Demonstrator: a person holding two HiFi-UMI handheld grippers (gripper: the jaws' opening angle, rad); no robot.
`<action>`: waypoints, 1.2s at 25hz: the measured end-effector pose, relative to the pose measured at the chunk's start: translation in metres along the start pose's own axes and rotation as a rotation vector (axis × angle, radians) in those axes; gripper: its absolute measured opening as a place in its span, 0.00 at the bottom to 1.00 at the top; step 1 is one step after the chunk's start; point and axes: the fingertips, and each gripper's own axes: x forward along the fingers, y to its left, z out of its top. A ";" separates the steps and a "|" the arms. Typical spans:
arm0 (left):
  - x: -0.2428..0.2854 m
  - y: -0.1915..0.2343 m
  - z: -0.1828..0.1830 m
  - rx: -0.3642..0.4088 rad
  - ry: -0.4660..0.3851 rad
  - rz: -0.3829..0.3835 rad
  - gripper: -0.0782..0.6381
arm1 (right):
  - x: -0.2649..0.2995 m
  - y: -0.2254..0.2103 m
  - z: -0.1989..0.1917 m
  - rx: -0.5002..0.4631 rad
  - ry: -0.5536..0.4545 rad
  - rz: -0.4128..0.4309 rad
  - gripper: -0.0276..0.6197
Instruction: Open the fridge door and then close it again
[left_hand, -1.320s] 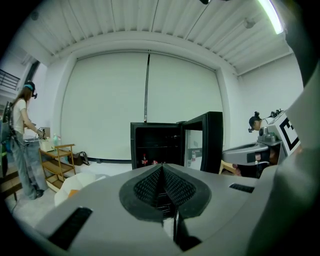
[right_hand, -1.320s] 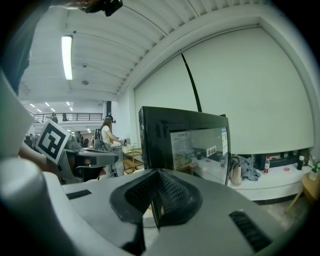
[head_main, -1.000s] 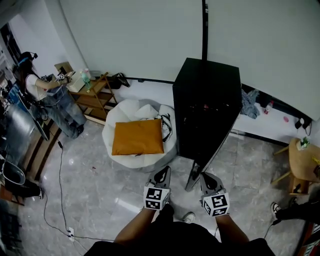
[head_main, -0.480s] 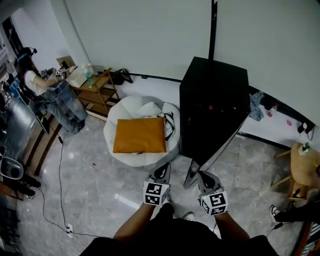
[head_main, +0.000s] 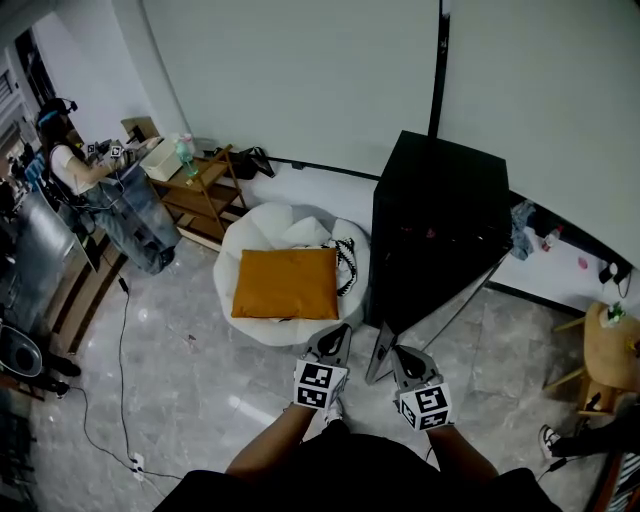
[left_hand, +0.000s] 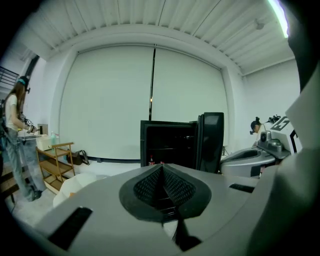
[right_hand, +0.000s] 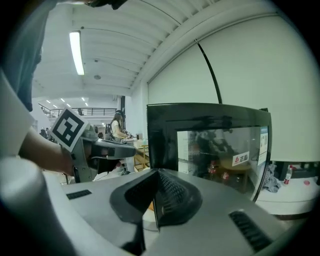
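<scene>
Lab-like workspace — blank white screens (head_main: 290, 80), cable (head_main: 121, 320) trailing over the floor (head_main: 190, 390), a person (head_main: 75, 175) at a wooden shelf (head_main: 200, 190).

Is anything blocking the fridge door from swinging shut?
Nothing visible: the gap between the open door and the fridge looks empty. The beanbag sits off to the left; the left tongs hover near the door's free edge, seemingly outside its swing.

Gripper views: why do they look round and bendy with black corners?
Left gripper view: wide lens bends the ceiling and blackens corners. Right gripper view: same bulge, plus reflections on the fridge door. Head view: walls curve only slightly, light even.
</scene>
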 end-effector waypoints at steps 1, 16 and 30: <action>0.002 0.003 0.001 0.002 -0.001 0.000 0.14 | 0.004 0.000 0.001 -0.002 -0.001 0.002 0.07; 0.035 0.052 0.009 0.014 0.010 -0.011 0.14 | 0.071 -0.005 0.016 -0.018 0.010 0.027 0.07; 0.060 0.087 0.023 0.018 0.002 -0.072 0.14 | 0.147 -0.028 0.040 -0.079 0.008 0.004 0.07</action>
